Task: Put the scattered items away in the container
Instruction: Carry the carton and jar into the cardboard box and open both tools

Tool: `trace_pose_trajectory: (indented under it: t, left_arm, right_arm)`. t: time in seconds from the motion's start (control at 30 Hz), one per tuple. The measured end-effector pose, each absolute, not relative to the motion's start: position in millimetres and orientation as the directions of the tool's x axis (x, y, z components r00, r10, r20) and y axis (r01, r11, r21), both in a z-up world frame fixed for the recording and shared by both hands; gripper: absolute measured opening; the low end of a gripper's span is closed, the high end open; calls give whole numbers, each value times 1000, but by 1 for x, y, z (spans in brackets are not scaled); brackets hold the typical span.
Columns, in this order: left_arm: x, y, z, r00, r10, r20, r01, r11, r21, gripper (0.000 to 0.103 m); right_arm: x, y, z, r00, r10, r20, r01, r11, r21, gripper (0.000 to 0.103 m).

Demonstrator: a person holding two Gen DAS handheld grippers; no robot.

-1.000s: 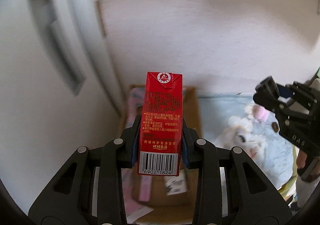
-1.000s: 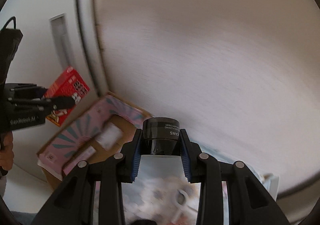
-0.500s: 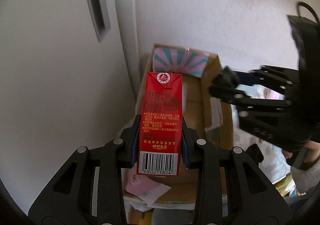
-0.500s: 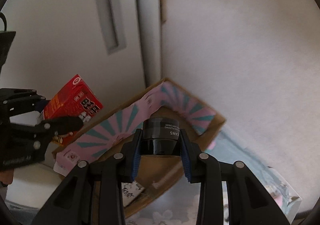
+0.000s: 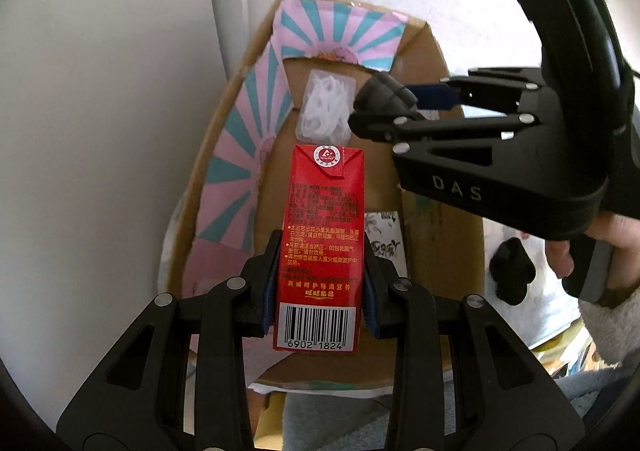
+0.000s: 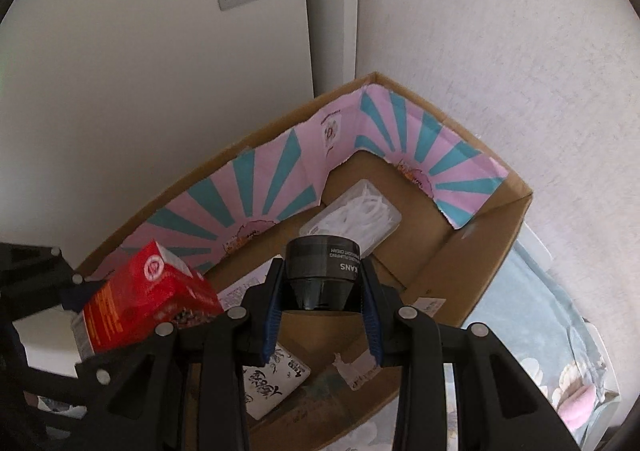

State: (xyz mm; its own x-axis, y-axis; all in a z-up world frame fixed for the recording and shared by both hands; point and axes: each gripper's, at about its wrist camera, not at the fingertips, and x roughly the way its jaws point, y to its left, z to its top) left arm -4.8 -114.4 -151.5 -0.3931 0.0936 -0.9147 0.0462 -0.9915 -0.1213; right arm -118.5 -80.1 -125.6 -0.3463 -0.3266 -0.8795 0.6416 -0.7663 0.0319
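Both jaws, clenching carton (image 5: 322, 247) and jar (image 6: 323, 271), descended over box (image 6: 496, 247); right view shows blanket (image 6: 516, 299).

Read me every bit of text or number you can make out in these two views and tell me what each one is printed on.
"6902 1824": under the barcode on the red carton held in the left gripper.
"DAS": on the right gripper body.
"KANS", upside down: on the black jar held by the right gripper.
Chinese print on the carton, smaller jar lettering, and black script on the white packet in the cardboard box: too small to read.
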Motion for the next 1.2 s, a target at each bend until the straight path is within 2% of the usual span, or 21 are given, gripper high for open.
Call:
trace_pose_trajectory:
  t: [0.27, 0.63, 0.67, 0.7, 0.73, 0.77, 0.8, 0.87, 0.93, 0.97, 1.2]
  left_arm:
    - [-17, -104, -176, -367, 89, -926, 41, -993, -112, 30]
    - [-18, -106, -179, -354, 95, -930, 34, -993, -114, 30]
    - [-17, -107, -178, -353, 95, -931, 33, -993, -114, 32]
    - [-17, -107, -178, -349, 99, -932, 29, -993, -117, 45]
    - [-18, -107, -178, -345, 98, -933, 28, -993, -115, 59]
    - [-18, -107, -177, -347, 94, -933, 30, -993, -111, 83]
    - [-17, -107, -175, -359, 94, -928, 30, -993, -112, 96]
    - [-16, -109, -168, -386, 117, -915, 24, -990, -137, 97]
    - [-16, -110, -164, -392, 122, -912, 25, -989, -143, 99]
    - [-17, -110, -163, -393, 119, -912, 26, -990, -140, 99]
    - [-18, -115, -169, -361, 86, -928, 69, -991, -118, 99]
  right_arm:
    - [-115, -75, -125, -334, -320, -887, 638, -769, 37, 32]
    - [-119, -73, -126, -337, -311, -889, 622, -782, 37, 32]
    - [-120, -73, -126, -339, -309, -889, 621, -783, 35, 32]
    - [-121, -73, -126, -342, -306, -889, 616, -787, 34, 32]
    - [-122, -73, -127, -343, -305, -889, 612, -790, 35, 32]
    - [-122, -73, -127, -341, -310, -888, 607, -794, 44, 37]
    - [-123, -72, -126, -341, -318, -884, 600, -798, 56, 43]
    - [-123, -69, -122, -362, -333, -871, 591, -804, 62, 65]
    - [-121, -65, -113, -400, -344, -849, 582, -811, 54, 74]
    - [-121, -64, -110, -410, -346, -844, 580, -813, 52, 76]
    - [-120, -52, -94, -445, -367, -817, 547, -833, 77, 77]
